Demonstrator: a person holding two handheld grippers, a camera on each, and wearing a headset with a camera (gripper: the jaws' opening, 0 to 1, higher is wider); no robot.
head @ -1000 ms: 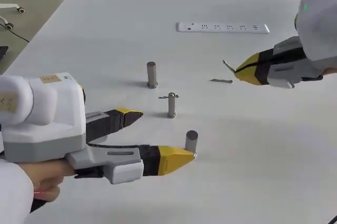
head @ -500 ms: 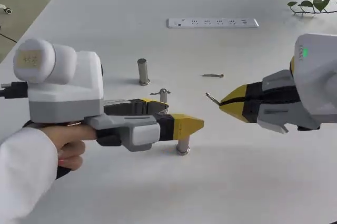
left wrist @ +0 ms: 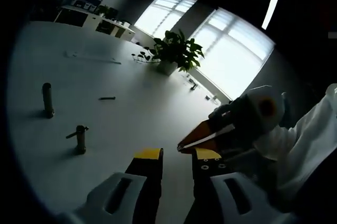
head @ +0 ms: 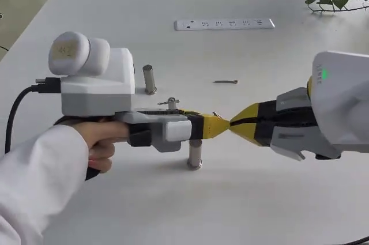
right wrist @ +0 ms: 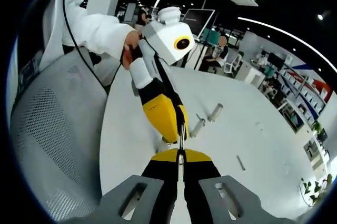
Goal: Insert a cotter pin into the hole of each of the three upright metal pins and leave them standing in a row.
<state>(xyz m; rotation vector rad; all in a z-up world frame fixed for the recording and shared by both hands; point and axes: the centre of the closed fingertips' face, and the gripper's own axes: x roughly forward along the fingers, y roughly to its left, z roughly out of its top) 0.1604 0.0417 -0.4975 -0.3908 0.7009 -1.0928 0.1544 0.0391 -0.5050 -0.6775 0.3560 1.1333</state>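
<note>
Furthest left on the white table (head: 277, 199) stands the far metal pin (head: 149, 79), bare and upright. Just right of it and nearer is the middle pin (head: 171, 105), with a cotter pin already crosswise through its head. The near pin (head: 195, 155) stands upright below the left gripper (head: 218, 125), and its top is hidden behind the jaw.

In the left gripper view the two yellow fingers stand apart, with a gap of table between them. I cannot tell whether they touch the near pin.

The cotter pin (right wrist: 180, 135) sticks out of the right gripper (head: 239, 124), whose fingers are pressed together on its tail end. Its free tip points at the left gripper's tip, near the top of the near pin. A spare cotter pin (head: 225, 82) lies flat further back, well short of the power strip (head: 225, 24).

The cotter pin looks like thin, light, stiff wire. It is probably slick in a hard pinch and may swivel if its tip strikes the edge of the hole. A hold close to its looped head, leaving the straight legs free, should keep it in line.

The upright pins look solid but narrow-footed, so a sideways push could topple one. The near pin would best be steadied on its shank below the hole.
</note>
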